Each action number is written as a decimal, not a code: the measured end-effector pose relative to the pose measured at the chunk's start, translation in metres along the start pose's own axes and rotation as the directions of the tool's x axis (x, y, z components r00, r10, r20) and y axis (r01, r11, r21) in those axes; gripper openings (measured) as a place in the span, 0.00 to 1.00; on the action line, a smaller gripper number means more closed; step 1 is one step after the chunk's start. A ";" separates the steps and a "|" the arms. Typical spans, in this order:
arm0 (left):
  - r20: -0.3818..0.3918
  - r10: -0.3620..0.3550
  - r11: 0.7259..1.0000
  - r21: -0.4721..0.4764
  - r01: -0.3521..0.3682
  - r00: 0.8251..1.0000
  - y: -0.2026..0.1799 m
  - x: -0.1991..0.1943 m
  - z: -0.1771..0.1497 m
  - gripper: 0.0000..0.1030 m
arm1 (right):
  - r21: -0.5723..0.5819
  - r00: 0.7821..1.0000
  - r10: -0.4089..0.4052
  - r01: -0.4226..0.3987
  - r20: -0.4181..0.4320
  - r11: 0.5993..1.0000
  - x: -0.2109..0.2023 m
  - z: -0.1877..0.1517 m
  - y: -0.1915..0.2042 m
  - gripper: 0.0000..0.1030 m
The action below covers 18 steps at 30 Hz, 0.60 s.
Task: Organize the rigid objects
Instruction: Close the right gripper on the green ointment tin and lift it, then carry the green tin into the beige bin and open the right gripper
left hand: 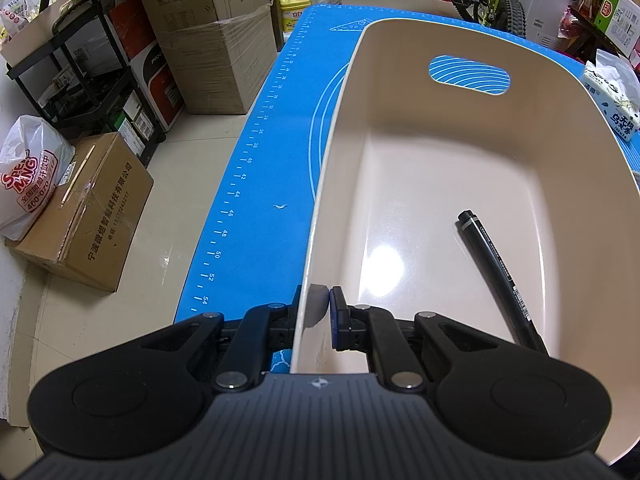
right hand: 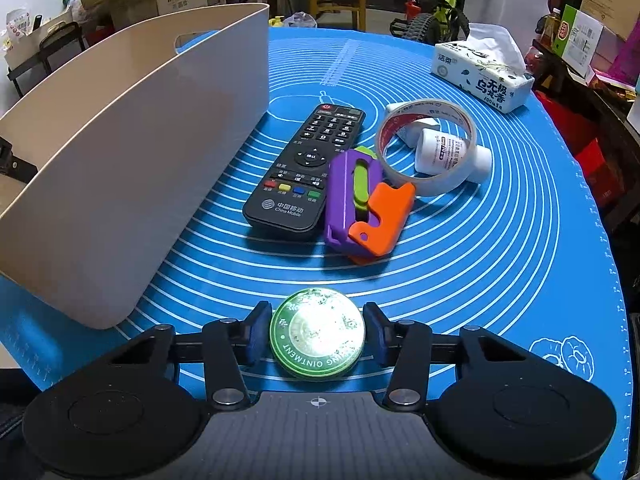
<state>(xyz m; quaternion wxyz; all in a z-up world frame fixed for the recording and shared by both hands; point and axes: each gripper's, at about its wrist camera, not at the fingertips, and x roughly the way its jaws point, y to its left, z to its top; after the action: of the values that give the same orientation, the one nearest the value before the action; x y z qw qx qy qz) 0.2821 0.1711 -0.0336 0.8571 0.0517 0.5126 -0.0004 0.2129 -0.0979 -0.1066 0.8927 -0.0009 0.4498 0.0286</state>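
Observation:
A beige plastic bin (left hand: 400, 92) stands on the blue mat (left hand: 264, 184). A black pen (left hand: 498, 276) lies inside it. My left gripper (left hand: 316, 312) is shut on the bin's left wall near its near corner. In the right wrist view the bin (right hand: 140, 152) stands at the left. My right gripper (right hand: 316, 334) is shut on a round green ointment tin (right hand: 317, 334), low over the mat (right hand: 500, 260). Beyond it lie a black remote (right hand: 308, 168), a purple, green and orange toy cutter (right hand: 364, 208), a tape roll (right hand: 428, 148) and a small white bottle (right hand: 448, 154).
A tissue pack (right hand: 480, 72) sits at the mat's far right and also shows in the left wrist view (left hand: 612, 96). Cardboard boxes (left hand: 92, 216), a black rack (left hand: 80, 80) and bags stand on the floor left of the table. A chair and a bicycle stand behind.

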 end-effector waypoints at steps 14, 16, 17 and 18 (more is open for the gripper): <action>0.000 0.000 1.000 0.000 0.000 1.000 0.000 0.000 0.000 0.12 | 0.041 0.994 -0.023 0.019 0.108 0.999 -0.027 0.017 -0.008 0.53; 0.000 0.001 1.000 0.000 -0.001 1.000 0.000 0.000 0.000 0.12 | 0.042 0.991 -0.025 0.020 0.130 0.999 -0.033 0.022 -0.008 0.53; 0.000 0.000 1.000 0.000 0.000 1.000 0.000 0.000 0.000 0.12 | 0.040 0.990 -0.025 0.020 0.142 0.999 -0.036 0.025 -0.008 0.53; 0.000 0.000 1.000 0.000 0.000 1.000 0.000 0.000 0.000 0.12 | 0.039 0.988 -0.026 0.020 0.153 0.999 -0.040 0.027 -0.007 0.53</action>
<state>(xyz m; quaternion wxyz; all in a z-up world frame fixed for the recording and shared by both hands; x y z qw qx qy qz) 0.2822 0.1713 -0.0338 0.8571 0.0518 0.5125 -0.0004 0.2115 -0.1058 -0.0585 0.9248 0.0127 0.3801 0.0101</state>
